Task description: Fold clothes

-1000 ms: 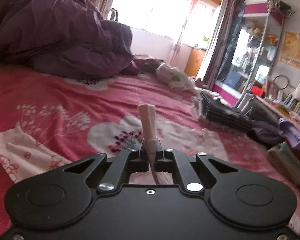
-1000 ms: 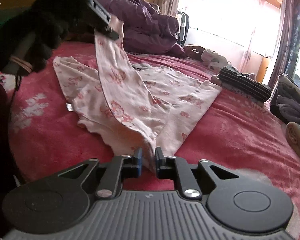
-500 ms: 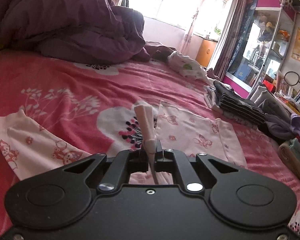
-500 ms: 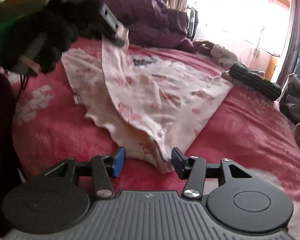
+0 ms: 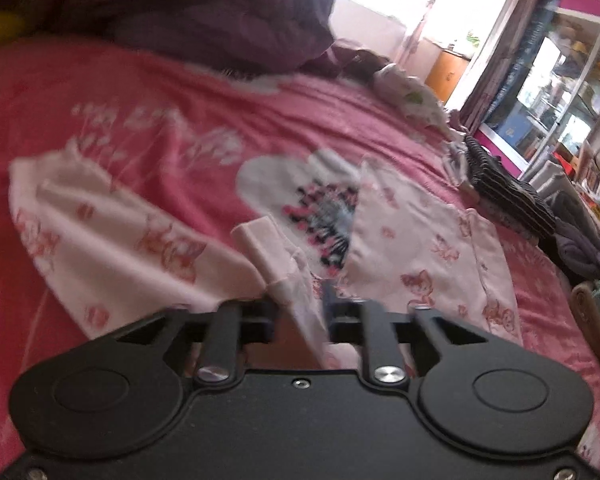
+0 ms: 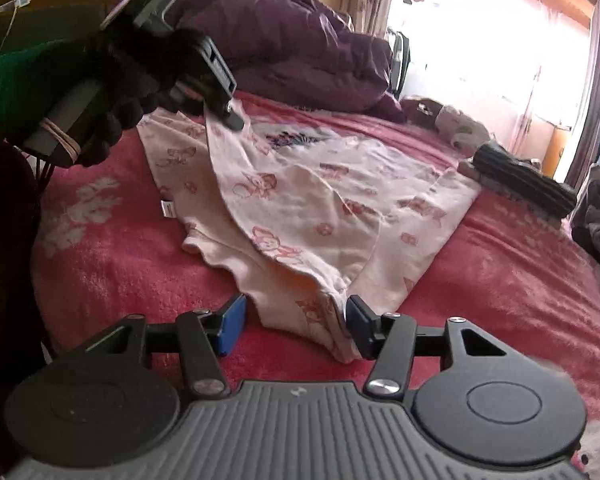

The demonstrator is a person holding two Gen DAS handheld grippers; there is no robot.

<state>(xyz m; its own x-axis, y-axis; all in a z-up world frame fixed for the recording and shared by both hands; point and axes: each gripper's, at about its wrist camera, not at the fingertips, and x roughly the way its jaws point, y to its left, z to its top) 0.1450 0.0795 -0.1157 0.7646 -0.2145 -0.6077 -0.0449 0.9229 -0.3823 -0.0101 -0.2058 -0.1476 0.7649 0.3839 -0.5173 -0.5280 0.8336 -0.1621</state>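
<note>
Looking along our right gripper (image 6: 296,322), we see its blue-padded jaws standing apart after just opening, released, with the bunched lower corner of the pale pink cotton garment printed with small red cartoon figures (image 6: 328,200) lying between them on the bed; the right-hand pad sits just beside the cloth, though we cannot tell whether it touches. The garment lies spread across the pink floral bedspread (image 6: 500,280), one layer turned diagonally over the rest, its wavy hem towards us and a small white label (image 6: 166,209) sticking out at its left edge.

Up at the left of that view, our left hand in a black knitted glove (image 6: 132,92) holds the left gripper (image 5: 300,312) above the far end of the garment, the tips at the raised edge of the cloth. From the left wrist view, which is blurred, the jaws have just been opening and now stand apart, with a folded strip of the pink fabric (image 5: 272,256) between them; it seems to rest against the left finger rather than be pinched.

A heaped purple quilt (image 6: 300,40) lies at the head of the bed, and a folded dark striped garment (image 6: 524,180) sits near the right edge, apart from the pink one.
</note>
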